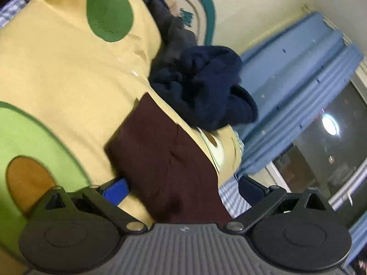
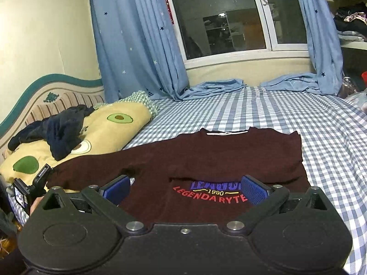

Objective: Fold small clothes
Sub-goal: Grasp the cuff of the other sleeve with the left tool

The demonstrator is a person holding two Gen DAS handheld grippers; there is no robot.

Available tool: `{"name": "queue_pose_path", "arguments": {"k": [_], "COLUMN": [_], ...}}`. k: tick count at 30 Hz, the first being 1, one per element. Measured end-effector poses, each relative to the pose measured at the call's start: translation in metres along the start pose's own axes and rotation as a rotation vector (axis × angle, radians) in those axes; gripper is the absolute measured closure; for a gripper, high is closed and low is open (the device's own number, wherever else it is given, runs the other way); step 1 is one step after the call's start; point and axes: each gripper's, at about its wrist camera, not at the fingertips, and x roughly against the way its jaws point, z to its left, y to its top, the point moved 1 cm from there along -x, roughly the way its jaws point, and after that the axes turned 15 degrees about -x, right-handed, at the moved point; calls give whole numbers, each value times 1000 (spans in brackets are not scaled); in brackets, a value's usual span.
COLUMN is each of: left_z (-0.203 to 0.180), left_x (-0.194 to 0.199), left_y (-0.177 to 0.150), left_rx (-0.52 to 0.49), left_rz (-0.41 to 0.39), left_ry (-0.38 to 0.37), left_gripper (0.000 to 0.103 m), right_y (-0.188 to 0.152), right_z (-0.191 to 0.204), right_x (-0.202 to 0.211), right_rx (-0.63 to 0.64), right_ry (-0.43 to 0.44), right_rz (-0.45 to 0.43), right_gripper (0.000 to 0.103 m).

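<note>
At the far left of the right wrist view, an avocado-print pillow (image 2: 110,133) is seen against the headboard (image 2: 34,89), and a crumpled navy garment (image 2: 62,135) is heaped on it, not yet folded. The left hand-held gripper (image 1: 181,190) is found just beside this pillow; its jaws are spread wide, with one blue pad (image 1: 117,189) visible, and nothing is pinched, though a corner of the maroon T-shirt (image 2: 206,158) lies between and under them.

Toward the middle, that T-shirt is spread on the checked bedsheet (image 2: 298,114), its collar away from the camera and its left side draped up onto the pillow's edge. A lower portion appears to have been turned over, since the printed lettering is partly covered by a fabric edge. The right hand-held gripper (image 2: 184,186) is held above the print with its jaws fully released and empty.

To the right, bare sheet is left, with blue curtains (image 2: 137,45) pooled at the window beyond.

The folding is judged to be at an early stage: one fold seems begun on the T-shirt, its sides and length remain to be brought in, and the navy garment is untouched.
</note>
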Motion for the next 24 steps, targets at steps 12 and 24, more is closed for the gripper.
{"name": "queue_pose_path", "arguments": {"k": [12,24], "left_z": [-4,-247], "left_x": [-13,20], "left_y": [9,25], "left_rx": [-7,-396], "left_rz": [65,-49], "left_ry": [53,-150], "left_gripper": [89,89], "right_y": [6,2], "right_z": [-19,-112], "right_x": [8,38], "right_rx": [-25,-184], "right_ry": [-43,-85], "right_rz": [-47,-98], "right_gripper": [1,1]}}
